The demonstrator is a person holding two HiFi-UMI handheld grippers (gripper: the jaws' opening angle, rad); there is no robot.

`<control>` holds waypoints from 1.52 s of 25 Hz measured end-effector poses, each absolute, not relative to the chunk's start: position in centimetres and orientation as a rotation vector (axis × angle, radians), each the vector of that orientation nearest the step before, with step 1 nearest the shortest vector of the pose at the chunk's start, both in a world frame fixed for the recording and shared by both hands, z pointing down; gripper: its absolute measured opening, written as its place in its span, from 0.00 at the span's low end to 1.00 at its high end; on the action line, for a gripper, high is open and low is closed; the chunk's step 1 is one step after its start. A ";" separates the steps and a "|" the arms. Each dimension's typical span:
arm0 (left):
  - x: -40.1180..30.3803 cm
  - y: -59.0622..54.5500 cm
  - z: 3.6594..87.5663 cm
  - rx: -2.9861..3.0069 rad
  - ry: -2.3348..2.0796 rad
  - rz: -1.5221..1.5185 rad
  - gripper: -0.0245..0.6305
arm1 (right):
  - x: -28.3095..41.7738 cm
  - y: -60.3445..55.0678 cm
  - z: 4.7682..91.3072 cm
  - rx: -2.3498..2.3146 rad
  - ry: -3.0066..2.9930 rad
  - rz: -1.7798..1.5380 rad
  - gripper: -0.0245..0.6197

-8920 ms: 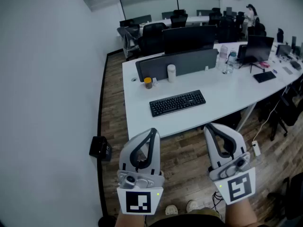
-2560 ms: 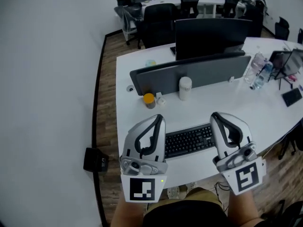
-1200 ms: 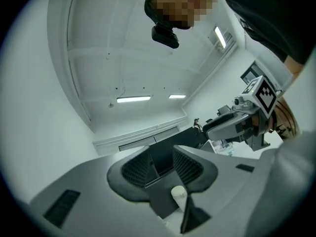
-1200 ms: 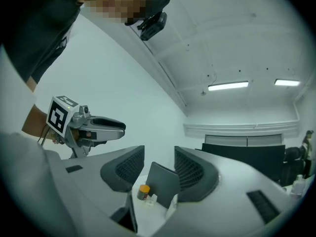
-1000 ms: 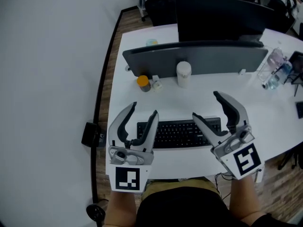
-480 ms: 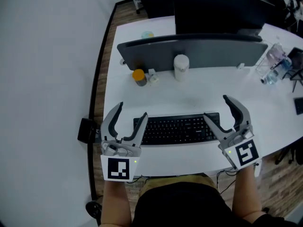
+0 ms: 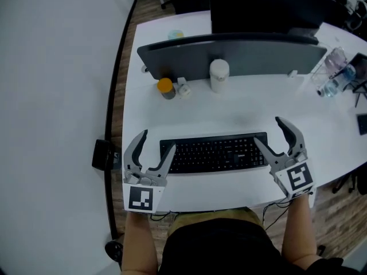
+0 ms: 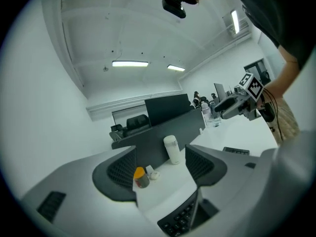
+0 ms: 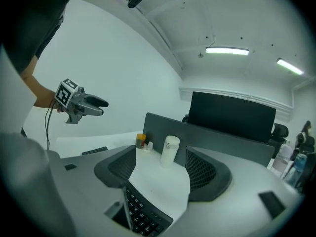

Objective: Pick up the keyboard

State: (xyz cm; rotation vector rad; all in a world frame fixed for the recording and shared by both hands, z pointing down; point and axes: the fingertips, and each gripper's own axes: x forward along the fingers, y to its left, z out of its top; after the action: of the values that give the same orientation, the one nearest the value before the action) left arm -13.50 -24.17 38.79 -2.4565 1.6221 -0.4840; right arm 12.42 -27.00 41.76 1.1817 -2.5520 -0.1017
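A black keyboard (image 7: pixel 213 152) lies flat near the front edge of the white desk (image 7: pixel 229 110). My left gripper (image 7: pixel 156 142) is low at its left end with its jaws opening. The keyboard's left corner (image 8: pixel 185 216) shows below and between those jaws, and no pad presses on it. My right gripper (image 7: pixel 268 130) stands open at the right end. In the right gripper view the keyboard's end (image 9: pixel 143 214) lies low between the jaws, untouched. The left gripper view (image 8: pixel 160 169) and the right gripper view (image 9: pixel 160 169) both look across the desk at the divider.
A grey divider (image 7: pixel 229 53) runs across the desk behind the keyboard, with a dark monitor (image 7: pixel 264 4) beyond it. A white cylinder (image 7: pixel 218 75), an orange-capped jar (image 7: pixel 166 88) and a small white item (image 7: pixel 183 90) stand before it. Water bottles (image 7: pixel 332 73) are far right. A black box (image 7: pixel 103 153) sits on the floor at left.
Both grippers have come down from above the keyboard to its two ends. Their jaws, shut in the earliest frames, have spread wide, and the left pair has widened over the last second.
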 end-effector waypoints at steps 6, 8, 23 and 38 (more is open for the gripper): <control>-14.5 -24.5 43.0 -2.533 1.609 -0.601 0.54 | 13.2 -27.6 44.6 1.203 -2.507 -0.009 0.48; -14.8 -24.4 44.2 -2.563 1.624 -0.627 0.55 | 13.4 -27.6 45.6 1.201 -2.488 0.018 0.48; -15.8 -23.5 52.9 -2.754 1.659 -0.830 0.57 | 14.9 -27.1 52.4 1.192 -2.363 0.207 0.48; -18.1 -21.8 58.0 -2.819 1.757 -0.977 0.57 | 16.5 -25.9 57.8 1.167 -2.260 0.357 0.48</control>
State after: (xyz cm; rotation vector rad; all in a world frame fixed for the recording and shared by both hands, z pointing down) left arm -18.15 -21.83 58.04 -2.8194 1.7571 -0.9774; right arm 16.48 -25.87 57.80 1.1669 -2.2601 0.3566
